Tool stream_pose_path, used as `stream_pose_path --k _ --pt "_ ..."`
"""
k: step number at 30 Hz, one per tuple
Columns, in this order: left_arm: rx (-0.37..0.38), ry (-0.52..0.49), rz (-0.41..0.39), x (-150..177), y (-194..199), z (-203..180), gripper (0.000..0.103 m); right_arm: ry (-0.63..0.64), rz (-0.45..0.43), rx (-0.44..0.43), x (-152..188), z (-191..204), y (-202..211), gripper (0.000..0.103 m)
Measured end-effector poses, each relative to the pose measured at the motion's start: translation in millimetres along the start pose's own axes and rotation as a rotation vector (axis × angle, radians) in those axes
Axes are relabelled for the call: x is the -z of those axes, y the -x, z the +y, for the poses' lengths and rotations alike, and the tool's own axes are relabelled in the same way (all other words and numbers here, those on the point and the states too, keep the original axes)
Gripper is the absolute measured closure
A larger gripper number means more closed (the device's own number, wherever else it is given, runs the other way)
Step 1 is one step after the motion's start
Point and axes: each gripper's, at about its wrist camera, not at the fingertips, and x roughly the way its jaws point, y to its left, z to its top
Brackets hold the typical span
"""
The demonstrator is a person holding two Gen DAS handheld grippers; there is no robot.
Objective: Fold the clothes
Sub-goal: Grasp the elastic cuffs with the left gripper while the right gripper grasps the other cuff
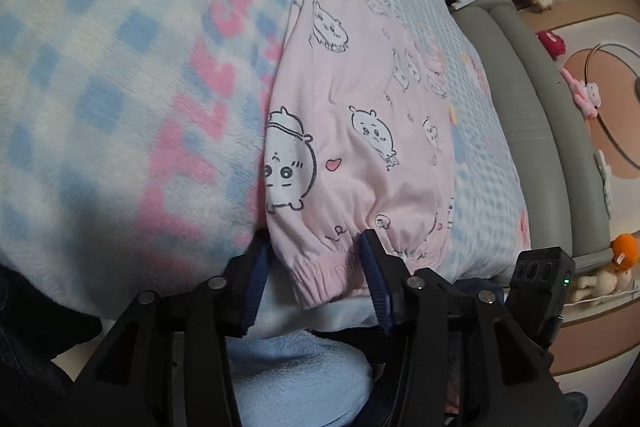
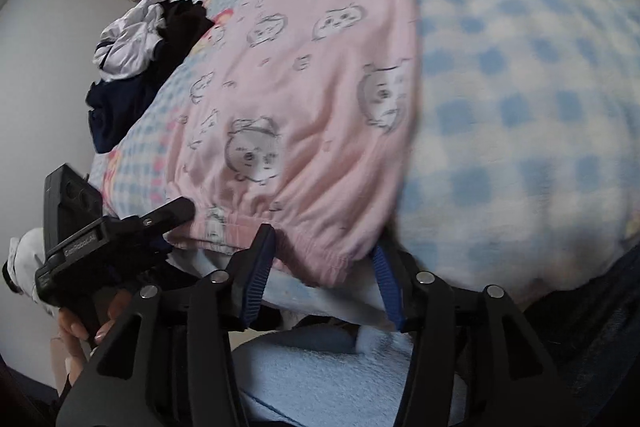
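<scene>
Pink pyjama trousers [image 1: 360, 115] with cartoon animal prints lie flat on the bed, their elastic waistband [image 1: 328, 267] at the near edge. My left gripper [image 1: 316, 247] is open, its blue-padded fingers [image 1: 370, 259] on either side of the waistband. In the right wrist view the same trousers [image 2: 312, 87] stretch away, and my right gripper [image 2: 324, 247] is open around the waistband's right end [image 2: 320, 259]. The left gripper [image 2: 176, 213] shows there at the waistband's left end.
A blue-and-white checked fleece blanket [image 1: 100, 87] covers the bed beside the trousers. A pile of dark and white clothes [image 2: 136, 55] lies at the bed's far side. A grey padded bed frame [image 1: 532, 115] and toys on the floor [image 1: 584, 95] are to the right.
</scene>
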Motion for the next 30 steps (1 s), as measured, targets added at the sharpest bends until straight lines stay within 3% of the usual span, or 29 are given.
stream_pose_path --k 6,7,8,10,11,14,17,20,22,24,30 --pt "-0.009 -0.023 -0.026 0 4 -7 0.058 0.009 0.035 -0.026 -5 -2 -21 0.051" --pt "-0.007 -0.024 -0.033 0 6 -8 0.063 0.001 0.038 -0.037 -8 -6 -24 0.054" --pt "-0.005 -0.024 -0.04 0 8 -9 0.076 -0.002 0.036 -0.044 -10 -9 -25 0.061" --pt "-0.015 -0.042 -0.058 1 11 -15 0.085 0.024 -0.008 -0.04 -8 -3 -9 0.079" --pt "-0.038 -0.072 -0.071 3 13 -21 0.086 0.039 -0.028 -0.04 -7 0 -2 0.082" --pt "-0.051 -0.105 -0.078 1 17 -28 0.086 0.092 -0.055 -0.056 -8 8 12 0.084" --pt "-0.003 -0.078 -0.02 -7 8 -21 0.083 0.094 -0.03 -0.039 -13 2 7 0.084" --pt "-0.029 -0.069 0.017 -6 -2 -14 0.087 0.09 -0.009 0.0 -16 0 -2 0.08" --pt "-0.09 -0.132 0.005 -4 2 -25 0.091 0.095 -0.014 0.009 -10 3 5 0.087" --pt "-0.098 -0.163 -0.014 -2 12 -34 0.092 0.1 -0.018 0.018 -4 5 13 0.092" --pt "-0.031 -0.238 -0.061 3 51 -55 0.092 0.113 -0.032 0.045 13 14 37 0.096"
